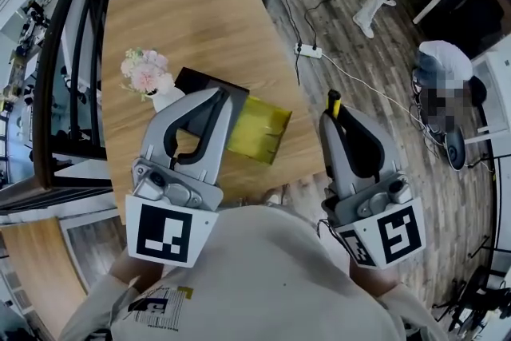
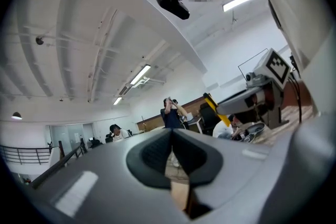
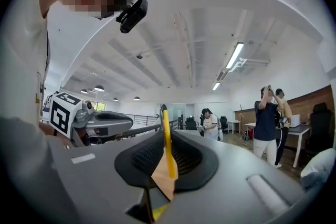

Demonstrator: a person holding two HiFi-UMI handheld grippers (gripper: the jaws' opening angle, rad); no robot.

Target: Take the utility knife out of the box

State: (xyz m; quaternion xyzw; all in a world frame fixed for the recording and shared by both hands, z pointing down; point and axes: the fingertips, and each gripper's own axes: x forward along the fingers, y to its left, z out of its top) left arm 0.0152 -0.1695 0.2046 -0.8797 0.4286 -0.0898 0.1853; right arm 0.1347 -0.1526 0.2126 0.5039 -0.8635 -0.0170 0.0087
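1. The desk [image 1: 184, 4] comes first: a wooden top, bare over its far half; past its right edge the floor [image 1: 375, 148] lies open, so I'd say that side has the free room.
2. The box [image 1: 259, 128], yellowish and see-through, sits by the desk's near edge toward the near right corner; flowers [image 1: 145, 74] stand close at its left, an obstacle on that side.
3. The left gripper [image 1: 222, 96] hangs over the box, fingers closed on nothing.
4. The right gripper [image 1: 331, 120] is off the desk's right edge, fingers clamped on the utility knife [image 1: 334, 101].
5. The knife is clear of the box, its yellow tip poking past the fingers; probably light, stiff and smooth-sided, so it may pivot; best pinched flat-sided at mid-body, away from the blade end.
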